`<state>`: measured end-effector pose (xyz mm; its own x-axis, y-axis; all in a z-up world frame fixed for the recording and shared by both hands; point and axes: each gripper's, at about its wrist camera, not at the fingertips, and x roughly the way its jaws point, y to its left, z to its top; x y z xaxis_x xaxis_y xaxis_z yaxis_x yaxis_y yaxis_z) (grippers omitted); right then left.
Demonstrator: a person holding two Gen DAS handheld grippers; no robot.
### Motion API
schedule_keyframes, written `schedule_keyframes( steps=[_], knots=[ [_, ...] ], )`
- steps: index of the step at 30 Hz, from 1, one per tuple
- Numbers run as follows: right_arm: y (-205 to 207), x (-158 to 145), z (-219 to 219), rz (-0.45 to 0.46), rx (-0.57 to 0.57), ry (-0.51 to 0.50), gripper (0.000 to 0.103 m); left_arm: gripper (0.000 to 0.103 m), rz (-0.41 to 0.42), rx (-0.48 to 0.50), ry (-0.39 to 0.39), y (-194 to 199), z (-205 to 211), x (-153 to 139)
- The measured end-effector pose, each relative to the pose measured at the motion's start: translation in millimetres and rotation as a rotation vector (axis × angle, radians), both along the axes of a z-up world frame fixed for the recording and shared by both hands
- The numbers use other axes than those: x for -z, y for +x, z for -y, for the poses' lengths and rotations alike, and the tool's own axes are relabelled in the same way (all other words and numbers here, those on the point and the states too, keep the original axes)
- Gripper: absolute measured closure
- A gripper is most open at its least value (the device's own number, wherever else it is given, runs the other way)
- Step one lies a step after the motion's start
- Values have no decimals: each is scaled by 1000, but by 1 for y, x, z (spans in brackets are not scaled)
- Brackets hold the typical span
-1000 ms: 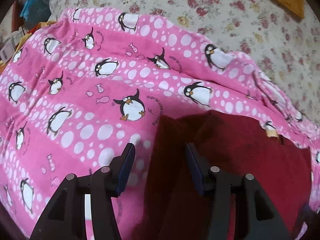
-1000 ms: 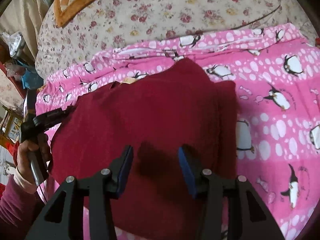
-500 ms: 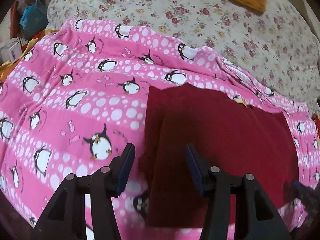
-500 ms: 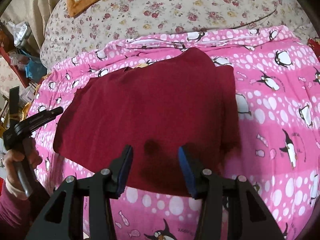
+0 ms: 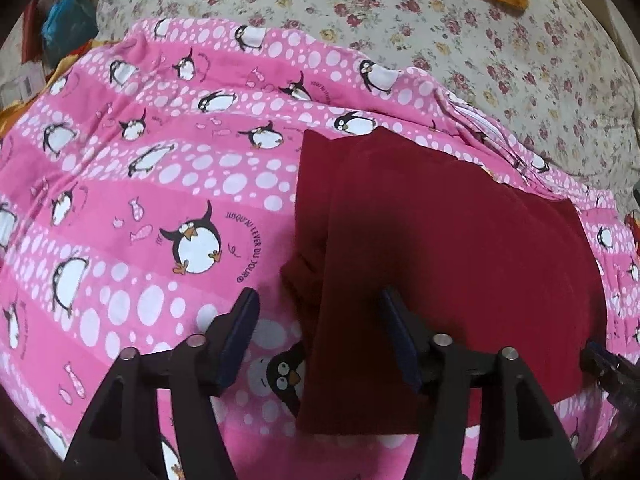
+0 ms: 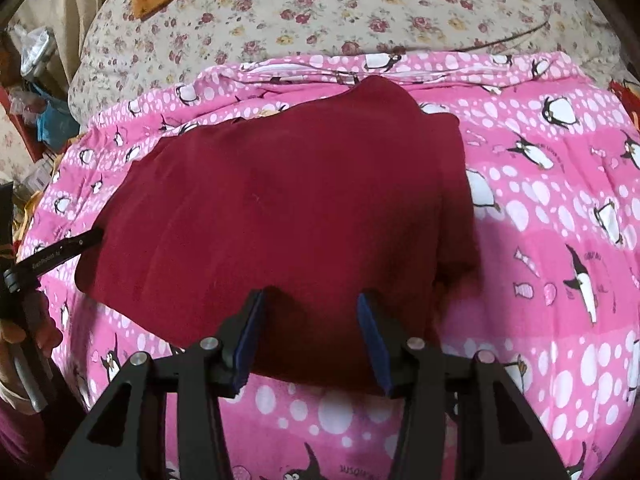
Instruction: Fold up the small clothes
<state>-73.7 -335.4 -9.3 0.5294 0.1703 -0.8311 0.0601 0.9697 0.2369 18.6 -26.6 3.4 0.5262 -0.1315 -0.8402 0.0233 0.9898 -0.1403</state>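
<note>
Claws (image 5: 318, 330) (image 6: 308, 334) open over garment (image 6: 280, 216); blanket (image 5: 140, 200) beneath.

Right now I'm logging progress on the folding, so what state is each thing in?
Dark red garment: lying flat on the blanket, one side edge folded over, nothing gripping it.
Pink penguin blanket: spread out under the garment, slightly rumpled at its far edge.
Left tool: open, empty, above the garment's folded edge.
Right tool: open, empty, above the garment's near edge.
Floral bedcover: spread beneath the blanket.
</note>
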Motion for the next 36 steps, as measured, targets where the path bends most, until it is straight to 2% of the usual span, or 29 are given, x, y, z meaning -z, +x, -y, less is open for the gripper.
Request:
schedule_keyframes(
  steps=[2, 4, 8, 16, 18, 21, 23, 25, 27, 31, 33, 36],
  knots=[
    [1, 2, 1, 2, 0, 15, 47, 48, 6, -11, -22, -1, -5, 5],
    [1, 3, 1, 6, -2, 22, 45, 43, 13, -13, -36, -1, -8, 9],
    [2, 3, -6, 4, -19, -10, 39, 42, 17, -5, -48, -1, -11, 10],
    [2, 3, -11, 14, -30, -12, 27, 35, 16, 11, -39, -2, -10, 13],
    [3, 2, -14, 8, -20, -27, 27, 34, 4, 26, -49, -1, -11, 15],
    [5, -6, -26, -1, -24, -31, 27, 35, -24, 73, -43, -4, -13, 11],
    [6, -11, -35, 14, -56, -15, 28, 42, -30, 67, -98, -8, -23, 5],
    [10, -16, -47, 30, -85, -12, 28, 44, -25, 49, -133, -11, -33, 2],
    [18, -19, -61, 45, -110, -16, 32, 52, -1, 30, -107, -13, -39, -2],
    [36, -16, -83, 74, -139, -46, 37, 52, 54, 43, -100, -15, -38, -9],
    [46, 0, -96, 25, -148, -96, 38, 52, 47, 59, -88, -11, -33, -6],
    [43, -2, -110, 45, -190, -186, 38, 52, 31, 64, -81, -5, -26, -1]
  ],
)
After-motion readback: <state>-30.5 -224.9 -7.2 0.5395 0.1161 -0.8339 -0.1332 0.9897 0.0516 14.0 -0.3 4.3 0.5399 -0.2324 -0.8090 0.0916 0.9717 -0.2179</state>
